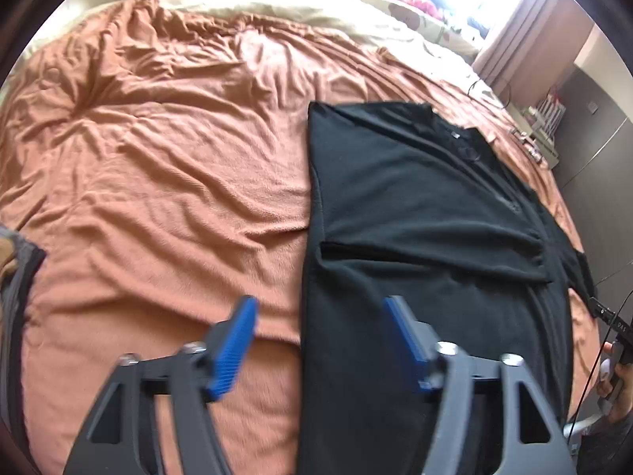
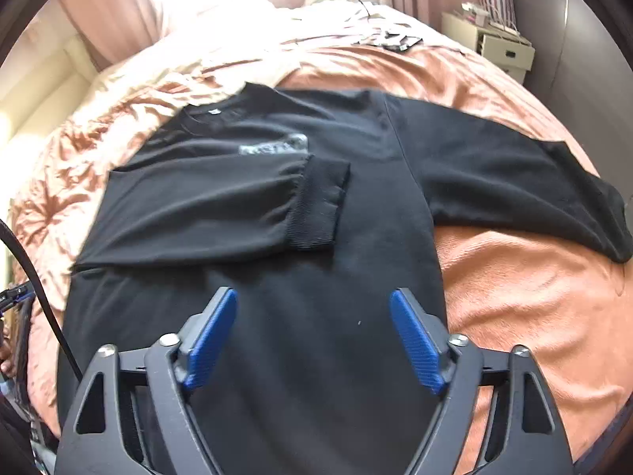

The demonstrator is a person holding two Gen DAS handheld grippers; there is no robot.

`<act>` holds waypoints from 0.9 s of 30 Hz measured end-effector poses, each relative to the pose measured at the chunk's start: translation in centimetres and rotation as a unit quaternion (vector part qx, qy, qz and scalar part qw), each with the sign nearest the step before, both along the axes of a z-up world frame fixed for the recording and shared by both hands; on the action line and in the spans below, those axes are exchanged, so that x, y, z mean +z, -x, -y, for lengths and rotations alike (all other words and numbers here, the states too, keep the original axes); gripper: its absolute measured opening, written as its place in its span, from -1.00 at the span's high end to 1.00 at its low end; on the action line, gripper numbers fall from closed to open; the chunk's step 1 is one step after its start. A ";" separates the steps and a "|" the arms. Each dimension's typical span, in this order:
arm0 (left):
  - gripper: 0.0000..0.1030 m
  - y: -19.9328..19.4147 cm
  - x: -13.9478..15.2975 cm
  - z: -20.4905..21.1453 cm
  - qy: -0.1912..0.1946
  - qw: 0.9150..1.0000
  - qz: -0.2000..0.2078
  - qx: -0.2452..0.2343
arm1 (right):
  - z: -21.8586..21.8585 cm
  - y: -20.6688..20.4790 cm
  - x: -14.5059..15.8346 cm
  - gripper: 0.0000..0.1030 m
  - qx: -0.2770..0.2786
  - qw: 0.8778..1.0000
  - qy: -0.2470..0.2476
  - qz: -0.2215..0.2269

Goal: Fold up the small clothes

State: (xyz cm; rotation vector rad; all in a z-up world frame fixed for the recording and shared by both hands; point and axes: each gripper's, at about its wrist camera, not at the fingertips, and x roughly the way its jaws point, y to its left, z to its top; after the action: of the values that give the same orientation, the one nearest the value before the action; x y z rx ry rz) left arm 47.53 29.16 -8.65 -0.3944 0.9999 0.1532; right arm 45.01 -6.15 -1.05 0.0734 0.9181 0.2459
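Observation:
A black long-sleeved sweatshirt [image 1: 415,213] lies flat on the orange bedspread [image 1: 166,166]. In the right wrist view the sweatshirt [image 2: 316,277] has its left sleeve [image 2: 205,209] folded across the chest, with the ribbed cuff [image 2: 320,202] near the middle, while the other sleeve [image 2: 514,182] stretches out to the right. My left gripper [image 1: 320,316] hovers open over the garment's left edge near the hem, one finger above the bedspread. Open as well, my right gripper [image 2: 312,308] hangs above the lower body of the sweatshirt. Neither holds anything.
A cream duvet [image 1: 300,4] and pillows lie at the head of the bed. A white bedside cabinet [image 2: 494,45] stands at the far right. A cable and small dark items [image 2: 391,41] rest on the bed beyond the sweatshirt. A hand [image 1: 615,372] holds the other gripper's handle.

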 end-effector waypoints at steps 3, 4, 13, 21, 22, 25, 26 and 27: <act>-0.91 2.4 2.2 0.7 -0.009 0.999 0.030 0.010 | 0.4 2.5 1.5 -0.74 0.010 1.000 0.004 0.009; -0.96 3.2 2.9 1.0 -0.012 0.999 0.042 0.014 | 0.5 3.4 2.0 -0.87 0.016 1.000 0.007 0.012; -0.99 8.5 7.4 4.0 -0.008 0.996 0.087 0.005 | 3.4 10.4 5.8 -1.00 0.012 0.999 -0.002 0.031; -0.99 12.8 10.5 6.1 -0.002 0.993 0.119 -0.001 | 6.9 16.0 8.2 -1.00 -0.006 0.999 -0.019 0.045; -0.99 13.2 10.9 6.3 -0.002 0.993 0.122 -0.001 | 7.4 17.0 8.6 -1.00 -0.008 0.999 -0.020 0.049; -0.99 14.8 12.0 7.1 -0.004 0.991 0.135 -0.006 | 8.3 18.8 9.4 -1.00 -0.013 0.998 -0.018 0.061; -0.99 15.1 12.2 7.3 -0.006 0.990 0.137 -0.007 | 8.6 19.4 9.6 -1.00 -0.017 0.998 -0.016 0.067; -0.99 15.6 12.5 7.6 -0.010 0.990 0.141 -0.010 | 9.0 20.1 9.8 -1.00 -0.023 0.997 -0.012 0.073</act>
State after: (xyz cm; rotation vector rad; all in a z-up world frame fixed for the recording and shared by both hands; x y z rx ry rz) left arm 31.93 21.51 3.86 -0.3769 0.7232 0.0868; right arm 24.95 -15.12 8.76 0.0971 0.7679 0.2171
